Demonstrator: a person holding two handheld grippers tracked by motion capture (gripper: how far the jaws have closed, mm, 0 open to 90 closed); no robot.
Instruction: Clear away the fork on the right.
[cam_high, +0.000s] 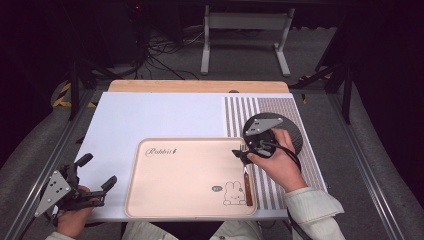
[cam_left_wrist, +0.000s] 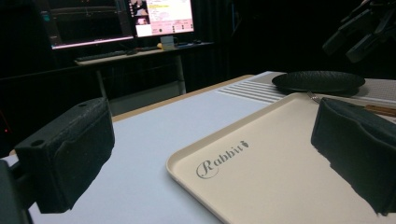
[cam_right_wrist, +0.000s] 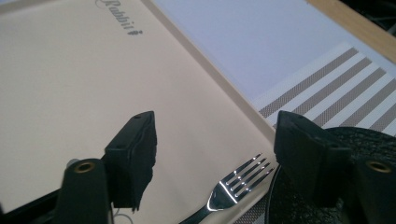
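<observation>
Right tongs (cam_right_wrist: 215, 154) wide above fork tines (cam_right_wrist: 247, 175); wooden handle (cam_high: 248, 192) visible from overhead.

Cream tray (cam_high: 165, 200) with dark "Rabbit" script upper left and a white rabbit drawing lower right, silver fork (cam_right_wrist: 233, 186) with brown wooden handle, black textured plate (cam_right_wrist: 303, 205), grey-and-white striped placemat (cam_high: 240, 115), white table sheet (cam_high: 150, 115), black gripper pads (cam_left_wrist: 70, 149).
</observation>
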